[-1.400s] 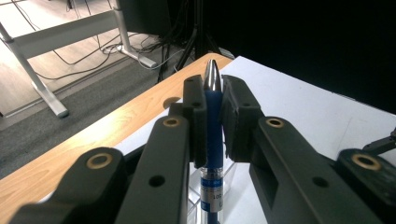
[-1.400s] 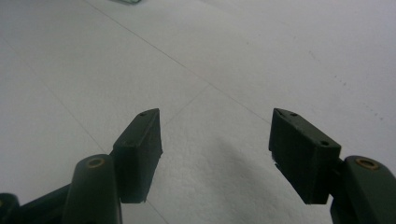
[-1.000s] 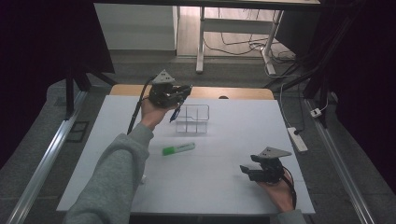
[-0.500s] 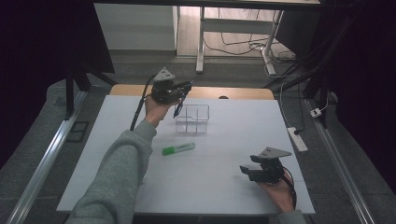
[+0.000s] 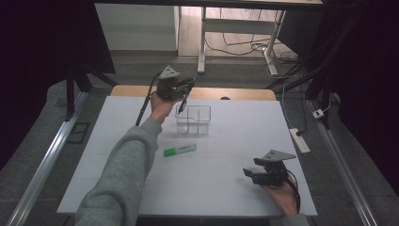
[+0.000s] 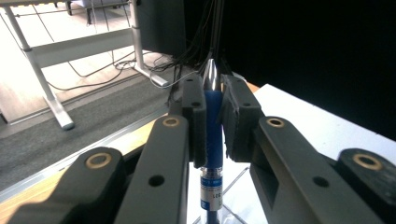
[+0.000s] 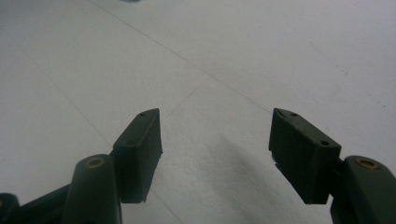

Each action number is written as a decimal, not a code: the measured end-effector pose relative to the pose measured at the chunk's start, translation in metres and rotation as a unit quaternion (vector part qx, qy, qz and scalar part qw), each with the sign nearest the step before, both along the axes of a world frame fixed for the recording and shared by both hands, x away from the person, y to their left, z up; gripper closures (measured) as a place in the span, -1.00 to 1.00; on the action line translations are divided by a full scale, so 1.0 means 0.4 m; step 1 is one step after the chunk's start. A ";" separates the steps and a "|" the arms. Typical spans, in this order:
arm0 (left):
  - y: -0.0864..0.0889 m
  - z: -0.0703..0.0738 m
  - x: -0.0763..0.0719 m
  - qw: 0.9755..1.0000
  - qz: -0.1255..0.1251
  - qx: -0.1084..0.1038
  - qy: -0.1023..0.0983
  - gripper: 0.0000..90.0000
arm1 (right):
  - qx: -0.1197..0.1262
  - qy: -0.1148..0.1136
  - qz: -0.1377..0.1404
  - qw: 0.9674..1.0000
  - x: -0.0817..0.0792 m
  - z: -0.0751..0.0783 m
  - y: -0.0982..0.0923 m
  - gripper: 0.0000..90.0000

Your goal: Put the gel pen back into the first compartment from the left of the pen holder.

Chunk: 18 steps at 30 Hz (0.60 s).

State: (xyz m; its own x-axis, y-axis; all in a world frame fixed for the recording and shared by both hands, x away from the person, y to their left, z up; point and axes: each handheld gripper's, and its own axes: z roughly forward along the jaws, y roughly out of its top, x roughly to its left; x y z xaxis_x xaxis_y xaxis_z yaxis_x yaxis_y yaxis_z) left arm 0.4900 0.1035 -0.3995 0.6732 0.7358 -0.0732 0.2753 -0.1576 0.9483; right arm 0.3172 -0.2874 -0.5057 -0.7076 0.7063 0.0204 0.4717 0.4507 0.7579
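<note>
High view: left gripper (image 5: 181,92), held above the far left corner of a clear divided organizer box (image 5: 193,119), jaws clamped on a blue pen (image 5: 181,104) that hangs tilted over the box's rim. Left gripper view: blue pen pinched between both pads (image 6: 196,119), silver tip up, labelled barrel below. Green highlighter (image 5: 179,150) lying flat on the white table (image 5: 226,188), just in front of the box. Right gripper (image 5: 256,173) near the table's front right, jaws wide apart, nothing between them.

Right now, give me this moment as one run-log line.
left tool: shut on blue pen, above clear divided box | right tool: open, empty, over white table | green highlighter: lying on table
</note>
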 end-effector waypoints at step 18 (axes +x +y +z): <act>0.011 -0.002 -0.024 0.998 -0.009 0.050 0.038 0.06 | 0.000 0.000 0.003 1.000 0.000 0.000 0.002 -0.24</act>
